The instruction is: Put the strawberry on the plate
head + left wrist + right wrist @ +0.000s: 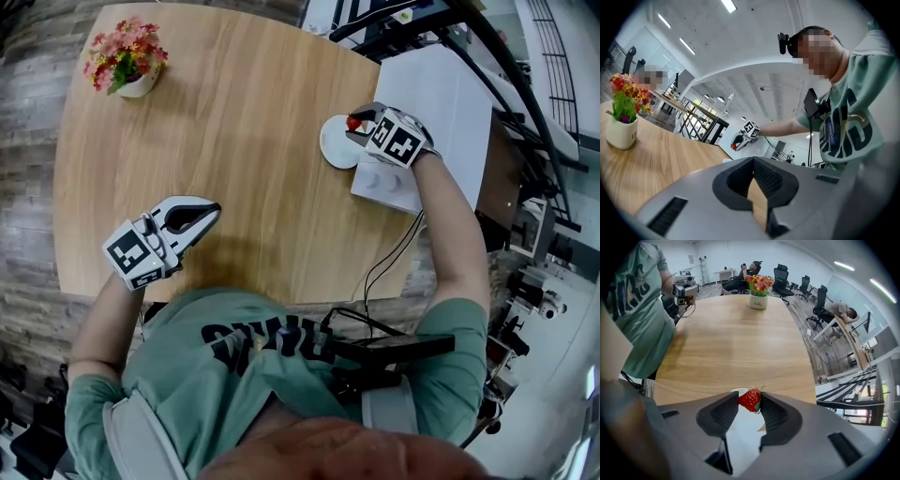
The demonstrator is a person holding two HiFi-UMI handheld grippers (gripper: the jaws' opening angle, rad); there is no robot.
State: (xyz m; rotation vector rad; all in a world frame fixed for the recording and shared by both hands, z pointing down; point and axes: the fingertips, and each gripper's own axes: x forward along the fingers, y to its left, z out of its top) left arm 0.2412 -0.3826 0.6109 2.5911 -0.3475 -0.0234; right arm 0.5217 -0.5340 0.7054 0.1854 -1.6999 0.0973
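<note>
right claw (354,127): your jaws are clamped on the strawberry (750,400), one pad on each side, with the fruit right at the tips. the berry hangs over the plate (334,148); the left gripper view shows it lifted clear of the table (234,141), not resting on anything. the plate lies near the table's right edge, roughly halfway along it, and its white face fills the gap behind the berry in the right gripper view.

left claw (208,212): your jaws are together at the tips with nothing between them, only wood grain showing through the slot lower down. it sits over the near left part of the table, close to your edge and well apart from the plate.

flowers (125,64) in a white pot stand at the far left corner.
</note>
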